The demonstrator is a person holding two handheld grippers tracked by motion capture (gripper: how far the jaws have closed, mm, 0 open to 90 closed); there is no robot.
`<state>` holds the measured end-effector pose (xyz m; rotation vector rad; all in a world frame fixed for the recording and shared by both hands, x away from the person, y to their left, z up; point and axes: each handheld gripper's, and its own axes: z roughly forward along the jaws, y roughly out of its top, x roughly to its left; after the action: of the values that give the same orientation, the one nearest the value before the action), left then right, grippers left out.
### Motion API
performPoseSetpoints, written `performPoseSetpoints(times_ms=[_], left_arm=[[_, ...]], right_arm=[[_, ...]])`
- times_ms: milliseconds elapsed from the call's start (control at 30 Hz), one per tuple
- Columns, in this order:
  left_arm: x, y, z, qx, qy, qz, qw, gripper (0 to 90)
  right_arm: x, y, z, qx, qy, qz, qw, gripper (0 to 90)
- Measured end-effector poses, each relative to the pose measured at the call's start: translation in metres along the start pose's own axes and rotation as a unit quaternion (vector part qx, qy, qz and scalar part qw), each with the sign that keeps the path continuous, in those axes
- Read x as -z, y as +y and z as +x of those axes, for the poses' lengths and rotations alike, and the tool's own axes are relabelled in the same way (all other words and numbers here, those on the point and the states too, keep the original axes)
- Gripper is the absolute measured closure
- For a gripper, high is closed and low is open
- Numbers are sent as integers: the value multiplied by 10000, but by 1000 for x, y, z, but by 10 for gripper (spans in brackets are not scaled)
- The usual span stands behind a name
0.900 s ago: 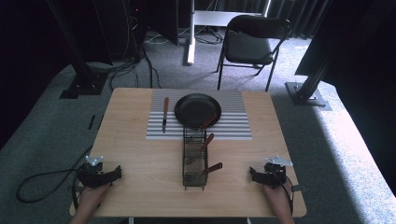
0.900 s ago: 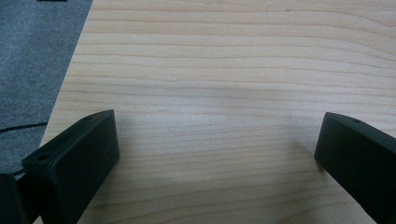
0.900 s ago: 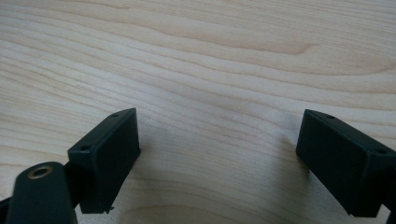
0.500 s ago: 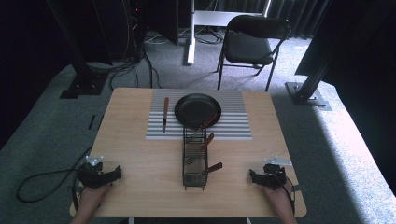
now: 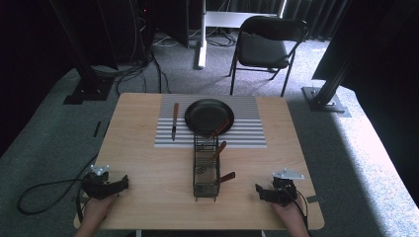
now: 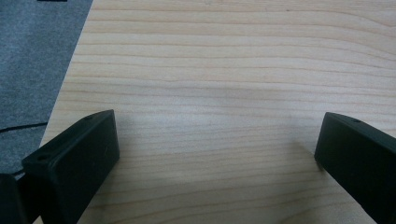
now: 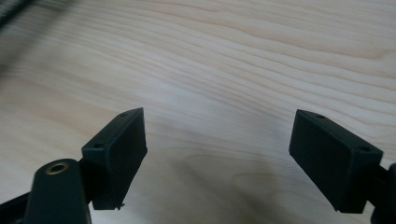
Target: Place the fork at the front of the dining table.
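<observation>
between the jaws: both pairs stand wide over bare wood, nothing held.
left gripper (image 5: 121, 182): rests at the near left corner of the table (image 5: 148, 168), as it did a second ago.
right gripper (image 5: 261, 190): near right corner, barely shifted since then.
wire basket (image 5: 206, 165): mid-table between them, well apart from both, wooden-handled utensils (image 5: 220, 148) sticking out.
knife (image 5: 174, 121): on the striped mat (image 5: 247, 131), beside the black pan (image 5: 209, 116).
meaning: nothing has been picked up; work looks unstarted, and a reach to the basket seems the likely first move.
</observation>
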<state>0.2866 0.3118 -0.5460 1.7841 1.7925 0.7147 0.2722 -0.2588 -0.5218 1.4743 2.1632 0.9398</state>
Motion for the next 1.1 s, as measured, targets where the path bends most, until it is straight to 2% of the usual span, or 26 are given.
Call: performPoseSetpoints(times_ms=[33, 133, 200, 300, 333, 400, 567, 733, 867, 933, 1033, 1100], left_arm=[[0, 0, 0, -1, 0, 0, 10000, 0], [0, 0, 0, 1, 0, -1, 10000, 0], [0, 0, 0, 1, 0, 0, 10000, 0], [0, 0, 0, 0, 1, -1, 10000, 0], [0, 0, 0, 0, 1, -1, 10000, 0], [0, 0, 0, 0, 0, -1, 10000, 0], [0, 0, 0, 11, 0, -9, 10000, 0], [0, 0, 0, 1, 0, -1, 10000, 0], [0, 0, 0, 0, 1, -1, 10000, 0], [0, 0, 0, 10, 0, -9, 10000, 0], [0, 0, 0, 1, 2, -1, 10000, 0], [0, 0, 0, 2, 0, -2, 10000, 0]], right_arm=[[5, 2, 8, 65, 179, -27, 9998, 182], [10, 5, 16, 159, 280, -78, 9995, 196], [18, 11, 29, 233, 515, -184, 9982, 198], [26, 16, 43, 422, 713, -278, 9962, 198], [26, 16, 43, 422, 713, -278, 9962, 198], [30, 18, 51, 501, 827, -328, 9948, 198], [44, 28, 71, 628, 1256, -490, 9889, 198], [53, 34, 85, 648, 1539, -630, 9839, 198], [58, 40, 93, 581, 1620, -740, 9823, 205], [60, 44, 97, 547, 1672, -806, 9811, 263], [61, 46, 101, 550, 1694, -871, 9802, 273], [63, 52, 105, 412, 1722, -1006, 9790, 318]])
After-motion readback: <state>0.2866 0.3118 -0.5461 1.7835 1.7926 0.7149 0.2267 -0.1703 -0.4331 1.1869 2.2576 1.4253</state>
